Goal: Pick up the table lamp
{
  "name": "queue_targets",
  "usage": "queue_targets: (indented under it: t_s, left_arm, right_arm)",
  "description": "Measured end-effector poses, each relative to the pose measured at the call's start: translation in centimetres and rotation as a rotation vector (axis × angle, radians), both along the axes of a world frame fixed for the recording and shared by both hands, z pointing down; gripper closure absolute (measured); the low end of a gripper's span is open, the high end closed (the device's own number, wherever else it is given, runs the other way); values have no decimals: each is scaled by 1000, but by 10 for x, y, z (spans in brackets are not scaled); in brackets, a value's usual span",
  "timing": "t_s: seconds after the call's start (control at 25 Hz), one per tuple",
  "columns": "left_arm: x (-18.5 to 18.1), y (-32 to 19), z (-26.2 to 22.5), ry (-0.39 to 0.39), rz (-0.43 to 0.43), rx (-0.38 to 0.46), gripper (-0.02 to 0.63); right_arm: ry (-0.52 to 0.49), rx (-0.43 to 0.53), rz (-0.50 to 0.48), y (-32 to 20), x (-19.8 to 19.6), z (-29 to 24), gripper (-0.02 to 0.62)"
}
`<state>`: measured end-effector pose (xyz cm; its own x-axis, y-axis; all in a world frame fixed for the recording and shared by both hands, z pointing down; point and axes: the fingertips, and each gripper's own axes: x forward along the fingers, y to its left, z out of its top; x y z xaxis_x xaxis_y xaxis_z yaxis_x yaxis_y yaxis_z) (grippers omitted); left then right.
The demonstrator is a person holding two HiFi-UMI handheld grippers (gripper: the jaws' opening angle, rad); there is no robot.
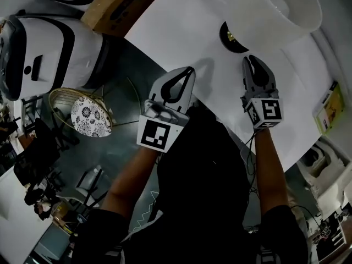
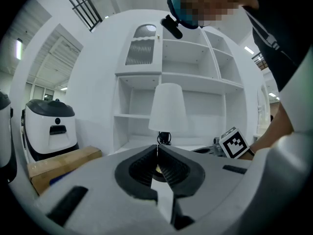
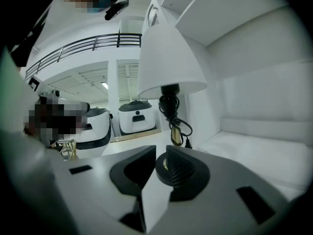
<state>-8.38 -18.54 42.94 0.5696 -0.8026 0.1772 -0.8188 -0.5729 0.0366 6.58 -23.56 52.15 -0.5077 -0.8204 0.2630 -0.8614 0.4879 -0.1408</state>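
The table lamp stands on the white table (image 1: 181, 26). Its white shade (image 1: 278, 10) and black base (image 1: 231, 37) are at the top right of the head view. A black cord (image 3: 178, 124) is bundled on the stem under the shade (image 3: 168, 58). My left gripper (image 1: 190, 70) is shut and empty near the table's front edge, with the lamp (image 2: 167, 106) straight ahead of it and well apart. My right gripper (image 1: 251, 58) points at the base from just short of it. Its tips (image 3: 161, 150) all but touch, with nothing between them.
White shelving (image 2: 195, 82) stands behind the lamp. Left of the table are white rounded machines (image 1: 44, 48), a brown box (image 1: 118, 4) and a wire basket (image 1: 66, 100) holding a patterned object (image 1: 91, 116). A yellow item (image 1: 330, 106) lies at the table's right edge.
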Motion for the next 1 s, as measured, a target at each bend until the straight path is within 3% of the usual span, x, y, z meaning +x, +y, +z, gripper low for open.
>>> queue_targets:
  t_s: [0.36, 0.48, 0.76, 1.0]
  left_arm:
    - [-12, 3, 31, 7, -19, -37, 588]
    - [-14, 3, 35, -21, -14, -6, 588]
    - [-16, -1, 48, 27, -66, -20, 588]
    - [-15, -1, 49, 39, -64, -29, 588]
  right_arm:
    - [8, 21, 31, -26, -7, 19, 492]
    - [0, 27, 37, -35, -10, 24, 487]
    - [-16, 23, 68, -51, -8, 33, 433]
    - [-7, 29, 90, -64, -9, 38, 425]
